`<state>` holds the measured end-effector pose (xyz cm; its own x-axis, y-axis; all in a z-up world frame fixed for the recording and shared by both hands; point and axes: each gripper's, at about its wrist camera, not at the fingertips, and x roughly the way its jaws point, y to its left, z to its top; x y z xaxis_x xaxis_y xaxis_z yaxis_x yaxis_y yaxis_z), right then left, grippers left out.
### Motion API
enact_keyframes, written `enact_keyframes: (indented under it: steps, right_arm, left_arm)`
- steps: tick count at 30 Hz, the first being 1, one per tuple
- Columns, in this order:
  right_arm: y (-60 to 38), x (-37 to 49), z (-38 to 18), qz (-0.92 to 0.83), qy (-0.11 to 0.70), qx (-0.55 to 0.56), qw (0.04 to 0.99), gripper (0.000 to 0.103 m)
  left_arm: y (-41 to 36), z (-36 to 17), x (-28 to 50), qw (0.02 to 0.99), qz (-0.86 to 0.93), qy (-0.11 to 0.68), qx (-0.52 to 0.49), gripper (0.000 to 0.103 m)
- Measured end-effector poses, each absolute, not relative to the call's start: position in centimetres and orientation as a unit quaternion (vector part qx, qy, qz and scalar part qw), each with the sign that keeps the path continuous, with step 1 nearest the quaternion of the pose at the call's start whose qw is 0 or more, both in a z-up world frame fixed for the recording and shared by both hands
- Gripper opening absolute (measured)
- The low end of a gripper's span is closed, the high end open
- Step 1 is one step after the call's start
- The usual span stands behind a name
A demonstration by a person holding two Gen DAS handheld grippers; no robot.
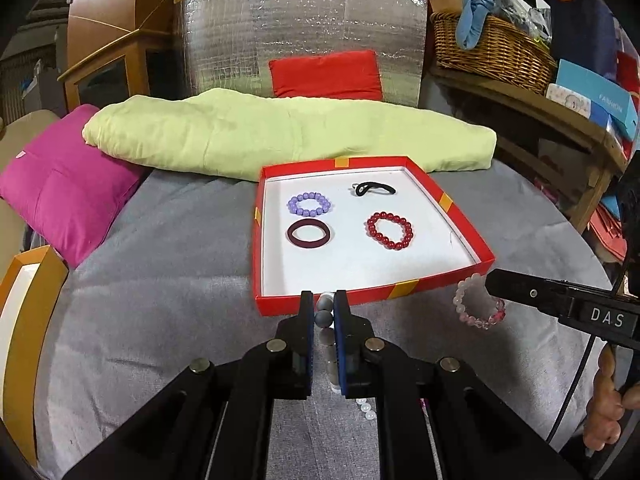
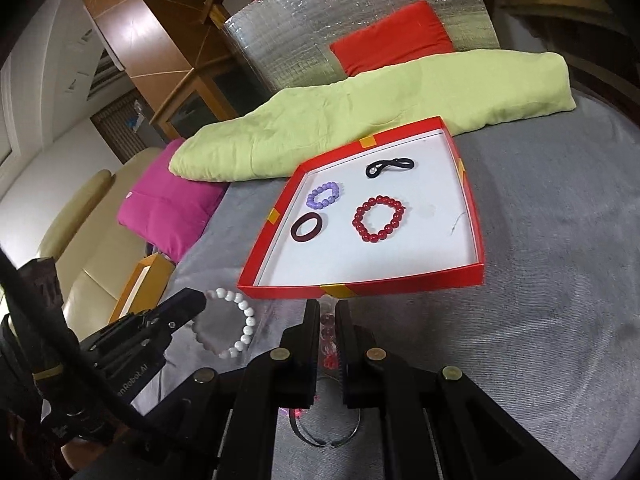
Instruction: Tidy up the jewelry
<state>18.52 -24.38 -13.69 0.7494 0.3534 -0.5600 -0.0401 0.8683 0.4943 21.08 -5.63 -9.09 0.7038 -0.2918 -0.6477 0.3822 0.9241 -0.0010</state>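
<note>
Both grippers hang just before the near wall of the red tray point(image 1: 360, 300), each clenched on a bracelet so it can be carried over the rim: the left gripper point(image 1: 323, 304) pinches a white bead bracelet point(image 2: 240, 320), whose loop dangles beside it in the right view, and the right gripper point(image 2: 324, 312) nips a pink bead bracelet point(image 1: 478, 308). Four pieces already lie apart on the tray floor, probably spaced so none tangle: one purple bracelet point(image 1: 309, 204), one red bracelet point(image 1: 390, 230), one dark bangle point(image 1: 309, 233), one black band point(image 1: 374, 189). A thin black hoop point(image 2: 324, 436) lies on the grey cloth point(image 1: 160, 280), likely still to go in
</note>
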Motion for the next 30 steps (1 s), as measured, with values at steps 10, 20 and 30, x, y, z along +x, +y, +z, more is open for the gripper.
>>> enact_keyframes:
  steps: [10, 20, 30]
  right_arm:
    - [-24.2, 18.4, -13.5, 0.11, 0.323, 0.237, 0.909, 0.008]
    - [-24.1, 18.7, -12.8, 0.108, 0.303, 0.235, 0.917, 0.008]
    - [-24.5, 19.8, -12.1, 0.099, 0.278, 0.235, 0.926, 0.008]
  left_arm:
    - [-6.1, -9.1, 21.3, 0.921, -0.179, 0.341, 0.061, 0.01]
    - [-6.5, -8.7, 21.5, 0.923, -0.178, 0.336, 0.061, 0.01]
    - [-7.9, -8.3, 22.7, 0.926, -0.178, 0.326, 0.064, 0.01]
